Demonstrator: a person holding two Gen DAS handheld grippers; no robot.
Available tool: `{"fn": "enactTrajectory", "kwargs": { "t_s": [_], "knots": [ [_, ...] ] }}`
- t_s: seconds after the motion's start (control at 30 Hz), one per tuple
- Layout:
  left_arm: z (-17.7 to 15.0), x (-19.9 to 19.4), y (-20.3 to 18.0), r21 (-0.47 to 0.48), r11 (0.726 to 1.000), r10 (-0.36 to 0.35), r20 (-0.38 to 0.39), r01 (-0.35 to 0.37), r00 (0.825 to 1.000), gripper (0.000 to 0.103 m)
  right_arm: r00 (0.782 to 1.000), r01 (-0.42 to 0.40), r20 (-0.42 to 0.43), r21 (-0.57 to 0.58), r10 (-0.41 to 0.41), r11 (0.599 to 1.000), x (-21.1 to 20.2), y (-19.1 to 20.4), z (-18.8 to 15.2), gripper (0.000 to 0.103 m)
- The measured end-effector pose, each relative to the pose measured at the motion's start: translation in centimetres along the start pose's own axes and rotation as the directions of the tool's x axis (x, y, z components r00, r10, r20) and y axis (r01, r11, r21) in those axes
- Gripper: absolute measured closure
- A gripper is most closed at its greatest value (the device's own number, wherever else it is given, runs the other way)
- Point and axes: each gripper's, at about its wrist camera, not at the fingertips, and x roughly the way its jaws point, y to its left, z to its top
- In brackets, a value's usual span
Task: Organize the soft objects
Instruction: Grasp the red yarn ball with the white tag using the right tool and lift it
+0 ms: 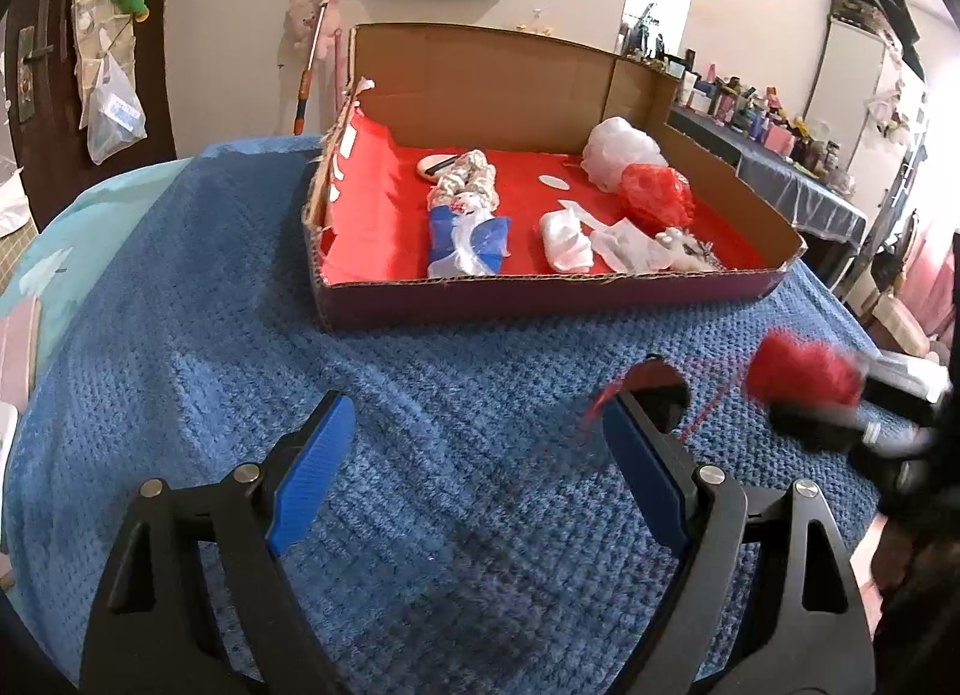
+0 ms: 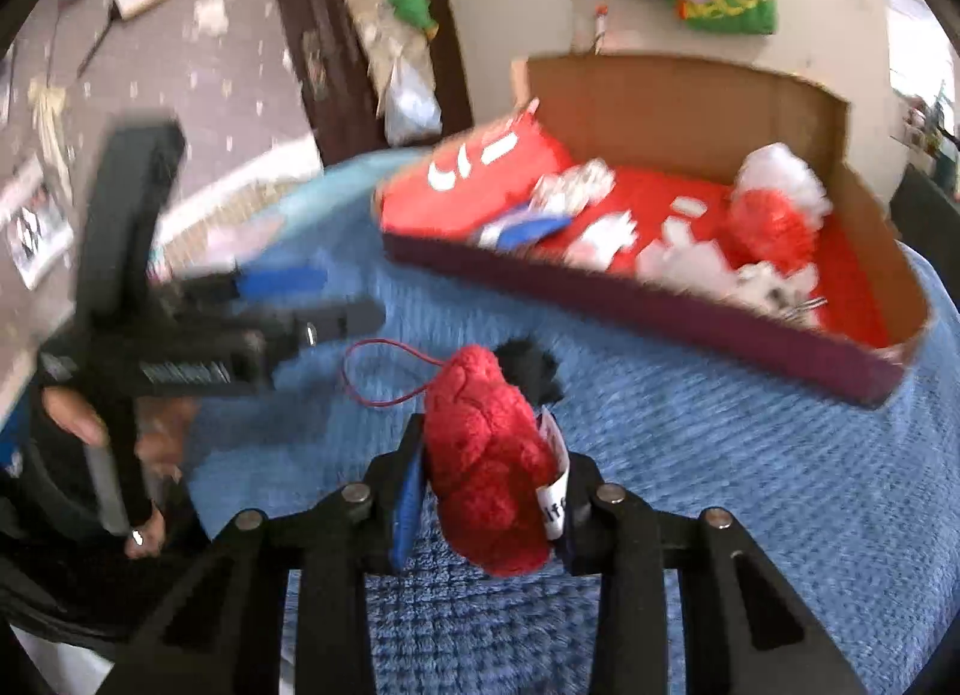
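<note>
Above the blue blanket (image 2: 720, 485), near the cardboard box (image 2: 660, 305) | red plush toy (image 2: 486, 467) is clamped between the pads of the right tool (image 2: 480, 491), presumably for transfer to the box, where other soft items are already gathered | left tool (image 1: 474, 455) is held open and empty, angled down over the blanket.

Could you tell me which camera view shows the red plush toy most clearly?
The right wrist view: the red plush toy fills the centre, clamped in the right hand-held gripper. The left wrist view catches only a blurred red patch at its right edge.
</note>
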Motion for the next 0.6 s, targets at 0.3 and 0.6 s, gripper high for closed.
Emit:
{"fn": "enactTrajectory", "kwargs": {
  "t_s": [0.3,0.6],
  "knots": [
    [0.0,0.8,-1.9,0.043,0.999,-0.030,-0.019,0.031,0.999,0.018,0.975,0.220,-0.028,0.197,-0.219,0.956,-1.3,-7.4,-0.9,0.065],
    [0.2,2.0,-3.9,0.090,0.993,-0.072,-0.047,0.076,0.996,0.018,0.971,0.240,-0.050,0.189,-0.235,0.952,-0.8,-8.1,-1.5,0.019]
  ]
}}
